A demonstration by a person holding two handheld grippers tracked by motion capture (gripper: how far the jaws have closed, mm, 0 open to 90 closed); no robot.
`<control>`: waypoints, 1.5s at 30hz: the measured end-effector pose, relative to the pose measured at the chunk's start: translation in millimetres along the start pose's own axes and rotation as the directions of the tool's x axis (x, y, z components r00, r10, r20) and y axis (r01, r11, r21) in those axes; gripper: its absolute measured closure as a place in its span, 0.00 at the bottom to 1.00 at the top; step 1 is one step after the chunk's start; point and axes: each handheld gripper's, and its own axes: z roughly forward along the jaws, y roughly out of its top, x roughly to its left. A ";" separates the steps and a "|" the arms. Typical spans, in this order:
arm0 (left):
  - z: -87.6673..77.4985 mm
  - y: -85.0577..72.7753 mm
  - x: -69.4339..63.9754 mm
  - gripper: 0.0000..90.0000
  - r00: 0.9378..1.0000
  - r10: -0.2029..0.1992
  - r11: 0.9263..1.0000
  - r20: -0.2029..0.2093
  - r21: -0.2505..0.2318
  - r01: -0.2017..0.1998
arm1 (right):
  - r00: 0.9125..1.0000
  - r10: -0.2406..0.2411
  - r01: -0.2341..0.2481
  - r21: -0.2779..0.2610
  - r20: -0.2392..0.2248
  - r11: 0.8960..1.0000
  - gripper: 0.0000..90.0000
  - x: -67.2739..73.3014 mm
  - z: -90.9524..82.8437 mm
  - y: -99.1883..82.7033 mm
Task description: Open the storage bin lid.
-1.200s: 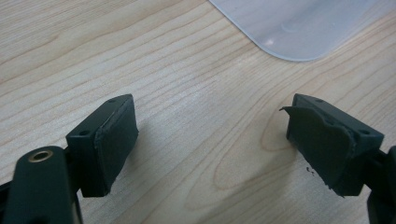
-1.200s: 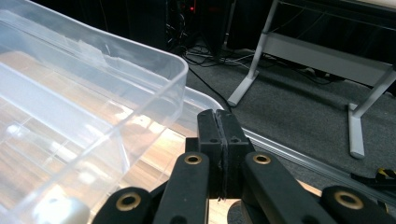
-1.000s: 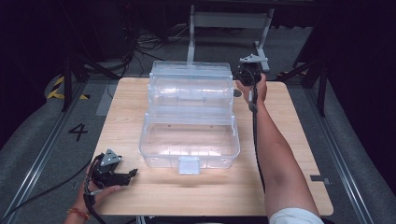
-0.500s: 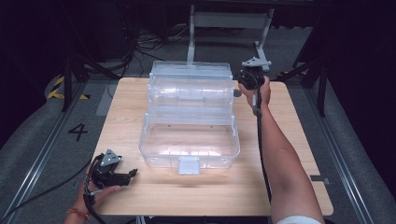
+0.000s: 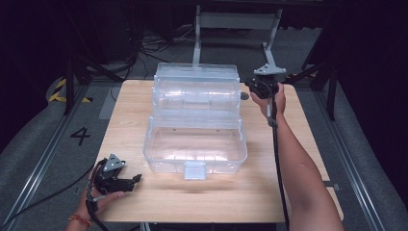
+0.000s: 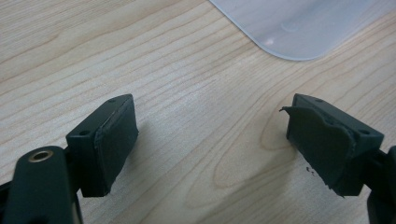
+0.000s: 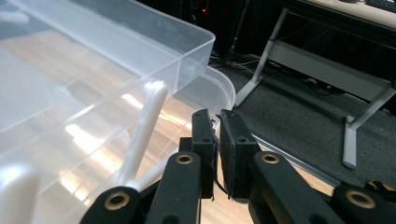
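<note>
We are seeing the clear plastic box (image 5: 195, 122) sitting open at the centre of the surface (image 5: 298, 159). Our right hand-held gripper (image 5: 243, 95) is hovering at two o'clock beside its raised lid, jaws nearly clenched on nothing, just starting to part. Our left hand-held gripper (image 5: 137, 178) is resting released at seven o'clock, with bare wood between its jaws. Metal stands (image 5: 269, 29) are standing beyond at twelve.
</note>
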 end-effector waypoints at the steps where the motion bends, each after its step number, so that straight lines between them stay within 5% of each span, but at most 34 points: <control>1: 0.0 0.0 0.0 0.19 1.000 0.000 1.000 0.000 0.000 0.000 | 1.000 -0.027 0.027 0.006 0.004 1.000 0.94 1.0 -5.1 -1.3; 17: 0.1 -0.1 -0.3 0.19 1.000 -0.002 1.000 0.000 -0.001 0.002 | 0.997 -0.069 0.069 -0.004 -0.039 0.998 0.91 10.1 -44.1 -14.3; 45: 0.1 0.5 -0.1 0.18 1.000 -0.005 1.000 -0.007 0.008 0.005 | 0.987 -0.127 0.128 0.004 -0.096 0.992 0.84 22.8 -110.0 -69.0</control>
